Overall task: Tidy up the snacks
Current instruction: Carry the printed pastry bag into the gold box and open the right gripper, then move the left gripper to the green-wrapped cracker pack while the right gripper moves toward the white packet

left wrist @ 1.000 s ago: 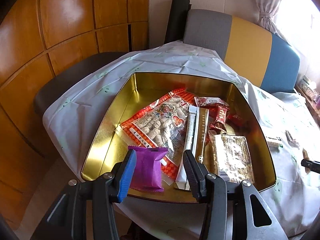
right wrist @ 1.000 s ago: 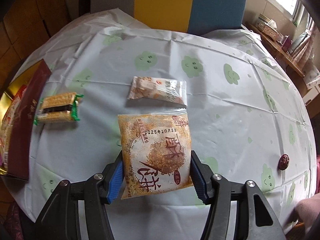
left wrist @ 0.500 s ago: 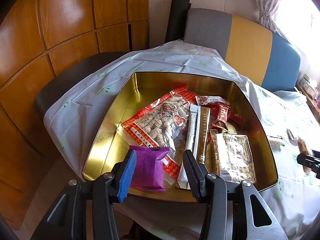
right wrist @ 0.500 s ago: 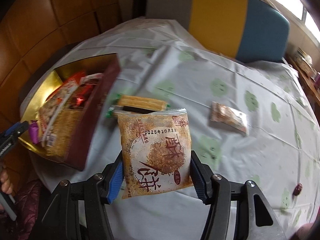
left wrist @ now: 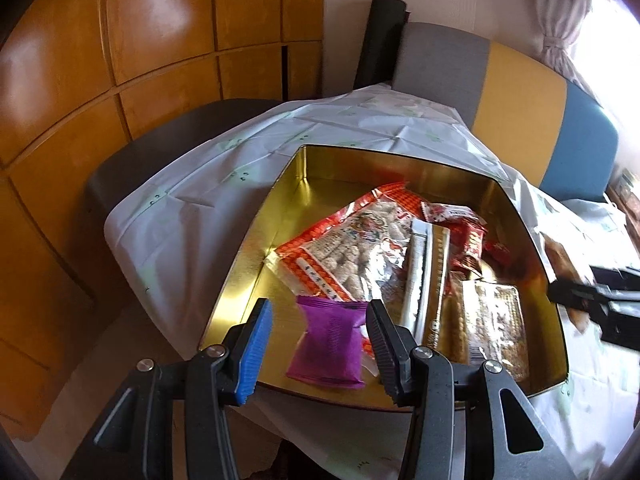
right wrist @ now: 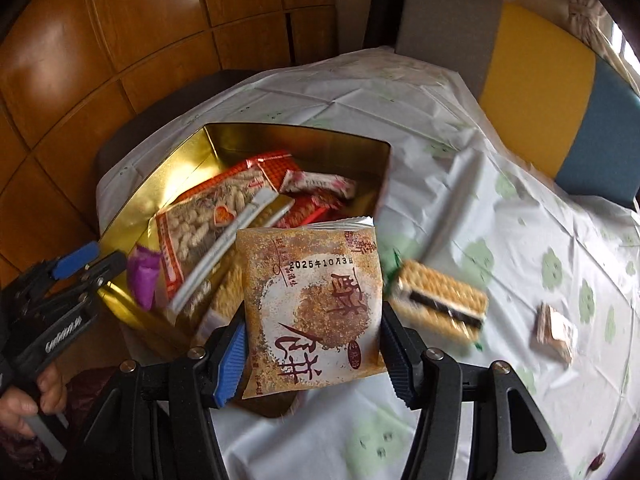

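Right gripper pinching cake pack by side edges, near tin. Light, crumbly, slick film: grip gently. Left gripper spread, empty, over purple pack.

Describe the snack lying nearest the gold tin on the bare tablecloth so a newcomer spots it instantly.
Start at the gold tin on the white tablecloth. Just right of it lies the wafer sandwich pack. Its pale waffled biscuits with a dark filling and green wrapper ends set it apart from the smaller brownish packet farther right.
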